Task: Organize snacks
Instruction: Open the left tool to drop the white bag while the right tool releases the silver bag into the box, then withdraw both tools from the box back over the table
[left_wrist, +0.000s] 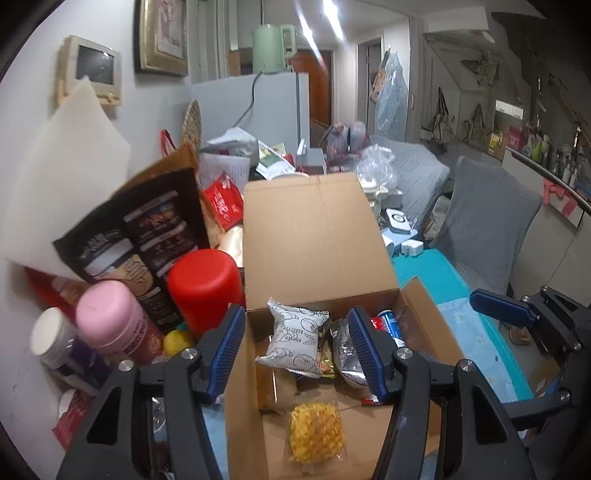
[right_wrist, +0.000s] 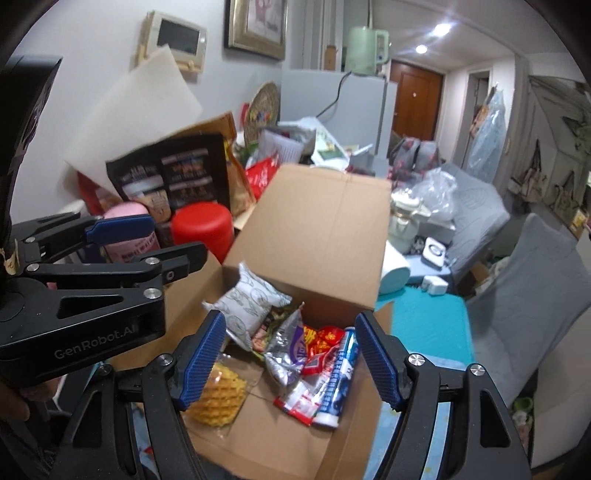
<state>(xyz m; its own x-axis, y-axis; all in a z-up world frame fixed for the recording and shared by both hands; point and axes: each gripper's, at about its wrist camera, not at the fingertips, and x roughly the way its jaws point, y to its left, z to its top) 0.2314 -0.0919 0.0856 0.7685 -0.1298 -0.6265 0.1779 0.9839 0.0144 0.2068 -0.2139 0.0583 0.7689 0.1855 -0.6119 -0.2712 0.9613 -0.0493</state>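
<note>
Snacks lie loose in the cardboard box (left_wrist: 317, 236) — from the left wrist, the left gripper (left_wrist: 297, 349) hovers empty, jaws wide, over the near white pillow pack (left_wrist: 295, 338), light, soft and crushable, best pinched across its puffed middle. From the right wrist, the right gripper (right_wrist: 291, 358) hangs spread and empty above the crinkly silver packet (right_wrist: 286, 350) and blue-white tube (right_wrist: 341, 373) — slippery foil.

Snacks sitting in cardboard box (right_wrist: 325, 221): pillow pack (right_wrist: 247, 299) leaning at back-left corner, waffle pack (right_wrist: 218, 397) lying front-left, foil bag (right_wrist: 286, 350) mid, tube (right_wrist: 338, 380) lying along right wall. Canisters (left_wrist: 205, 284) standing left of box.
</note>
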